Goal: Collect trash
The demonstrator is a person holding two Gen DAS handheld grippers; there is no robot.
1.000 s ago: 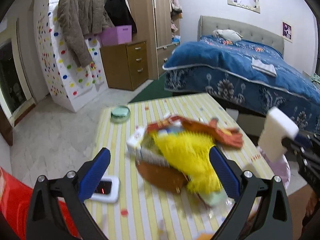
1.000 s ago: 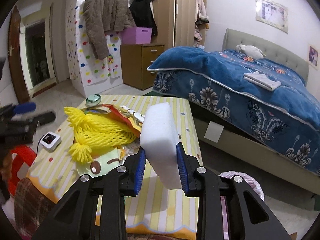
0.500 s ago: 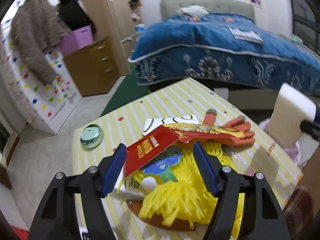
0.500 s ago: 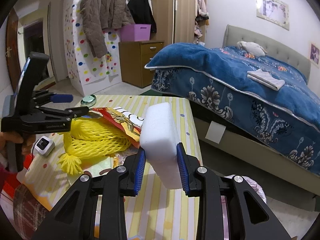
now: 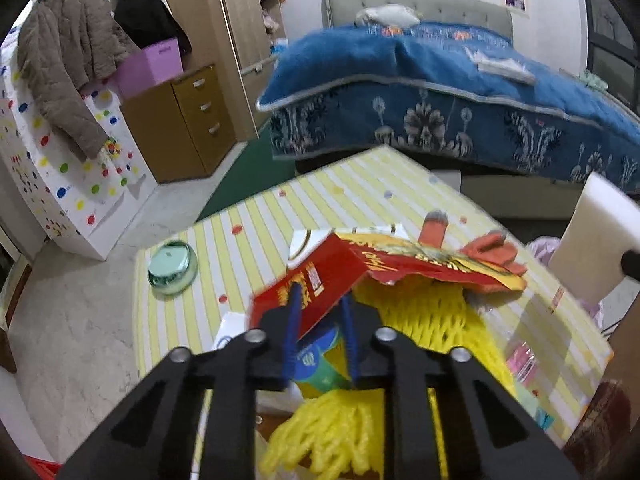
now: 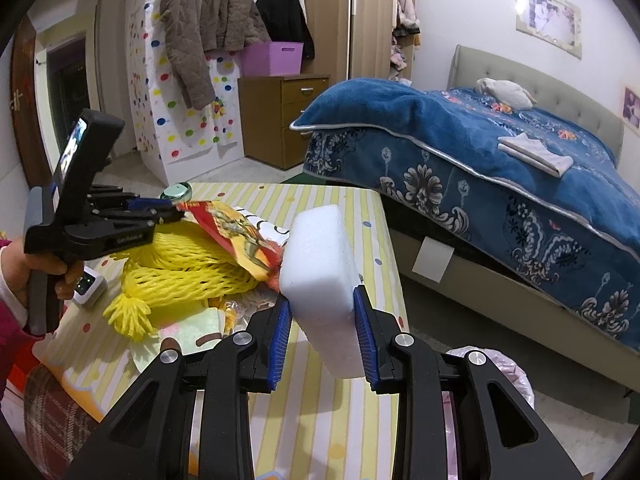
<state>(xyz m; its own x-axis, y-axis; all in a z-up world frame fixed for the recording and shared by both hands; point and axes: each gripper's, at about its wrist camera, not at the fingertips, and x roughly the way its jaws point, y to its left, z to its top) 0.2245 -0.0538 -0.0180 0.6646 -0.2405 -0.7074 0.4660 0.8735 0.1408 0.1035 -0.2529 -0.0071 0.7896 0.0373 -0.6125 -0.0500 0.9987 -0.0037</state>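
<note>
A heap of trash lies on the yellow striped table (image 5: 360, 188): yellow foam netting (image 5: 432, 320), a red snack wrapper (image 5: 320, 284), an orange glove (image 5: 492, 248) and other wrappers. My left gripper (image 5: 320, 308) is shut on the near end of the red wrapper, also seen in the right wrist view (image 6: 224, 224). My right gripper (image 6: 322, 312) is shut on a white foam block (image 6: 320, 264) held above the table's right edge; the block shows in the left wrist view (image 5: 592, 240).
A green round tin (image 5: 172, 268) sits at the table's far left. A small white device (image 6: 90, 288) lies by the left edge. A pink-lined bin (image 6: 496, 364) stands on the floor right of the table. A blue bed (image 6: 480, 152) is beyond.
My left gripper has closed from wide open onto the red wrapper and moved in over the heap. My right gripper has stayed shut on the foam block, almost still.
</note>
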